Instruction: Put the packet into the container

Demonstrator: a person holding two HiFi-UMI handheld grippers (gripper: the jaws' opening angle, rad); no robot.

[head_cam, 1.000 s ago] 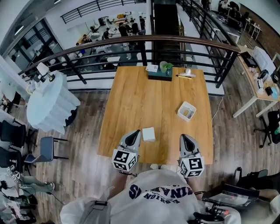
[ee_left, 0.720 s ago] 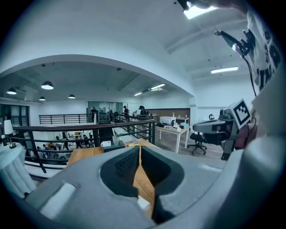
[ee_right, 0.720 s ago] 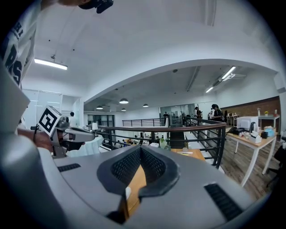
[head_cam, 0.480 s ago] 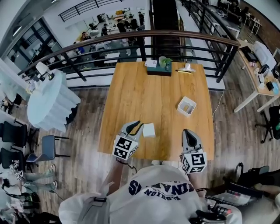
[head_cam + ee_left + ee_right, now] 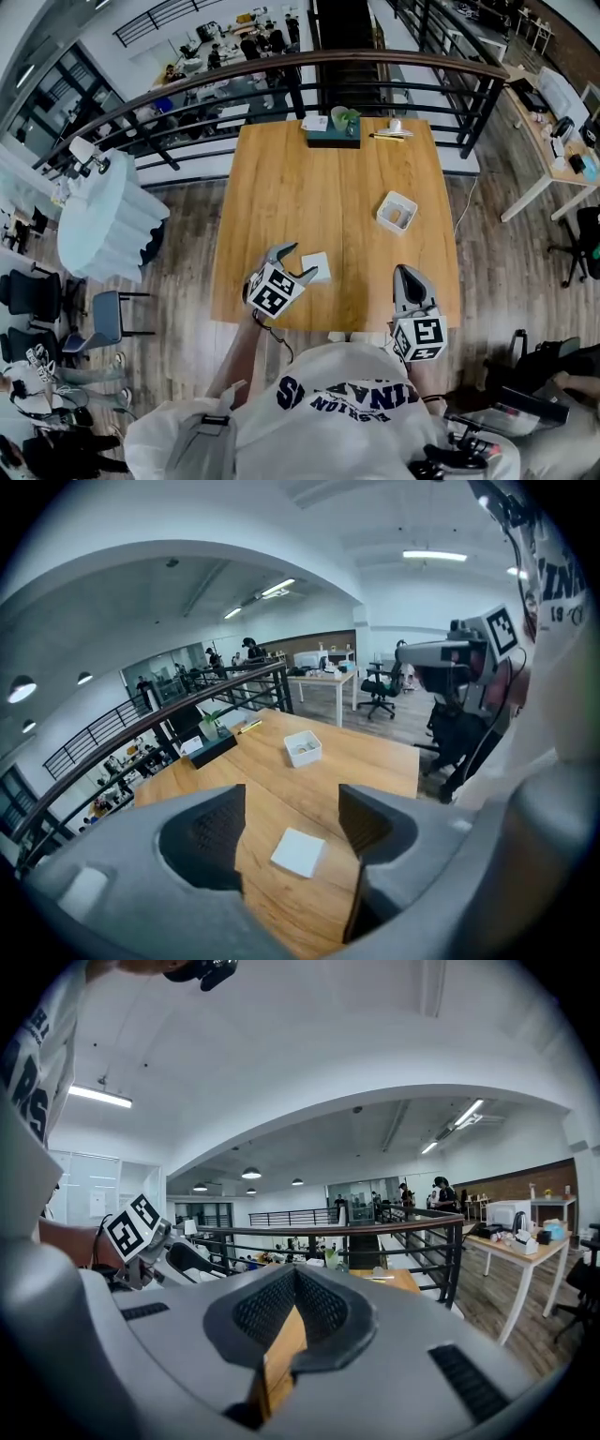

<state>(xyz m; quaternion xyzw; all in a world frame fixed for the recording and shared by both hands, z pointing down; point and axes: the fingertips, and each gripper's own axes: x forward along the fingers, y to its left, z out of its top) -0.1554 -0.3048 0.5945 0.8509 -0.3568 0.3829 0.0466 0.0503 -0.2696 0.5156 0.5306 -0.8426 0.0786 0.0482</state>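
Left gripper (image 5: pixel 291 810) jaws opening; flat white square packet (image 5: pixel 298 852) lies on wooden counter (image 5: pixel 375 761) between them, untouched. Right gripper (image 5: pixel 294 1283) jaws closed, empty.

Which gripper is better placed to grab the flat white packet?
The left gripper: its jaws are opening with the flat white packet lying untouched between them. The right gripper is shut and farther away.

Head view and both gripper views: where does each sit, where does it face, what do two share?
Head view: on head, facing down at table; left gripper, right gripper, shirt show.
Left gripper view: along its opening, empty jaws at packet.
Right gripper view: over shut jaws toward railing.
Shared: head and left gripper views show container.
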